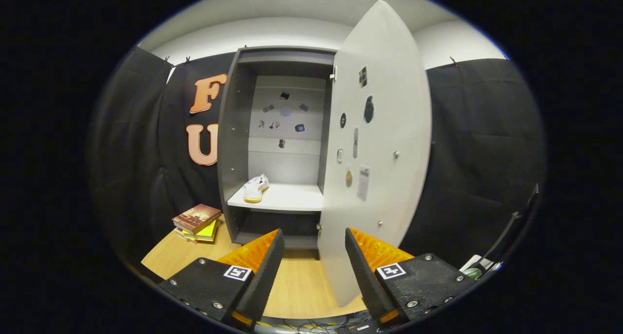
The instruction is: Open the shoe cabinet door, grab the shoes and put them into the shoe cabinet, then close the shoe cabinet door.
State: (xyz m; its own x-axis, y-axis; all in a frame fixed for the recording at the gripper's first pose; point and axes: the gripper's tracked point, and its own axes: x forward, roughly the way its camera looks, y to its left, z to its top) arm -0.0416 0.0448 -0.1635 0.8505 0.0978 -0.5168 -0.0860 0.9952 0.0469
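While its two fingers stand spread wide apart with nothing between them, the gripper (314,256) hangs over a light wooden floor (297,285), touching nothing. Just ahead of the fingers, and slightly toward the right one, hangs the lower edge of the shoe cabinet door (379,144), a pale panel swung fully outward on hinges at the cabinet's right side; small stickers and two knobs mark its inner face. Beyond the fingers stands the shoe cabinet (233,144), a dark grey upright box whose interior lies exposed. On its white shelf (292,197), toward the left end, rests a single white shoe (256,188) with a yellowish sole, well apart from the gripper and beyond the left finger. Small dark objects dot the cabinet's back wall above the shelf. To the cabinet's left, on the floor, lies a stack of books (197,222), near the left finger but not touching it.
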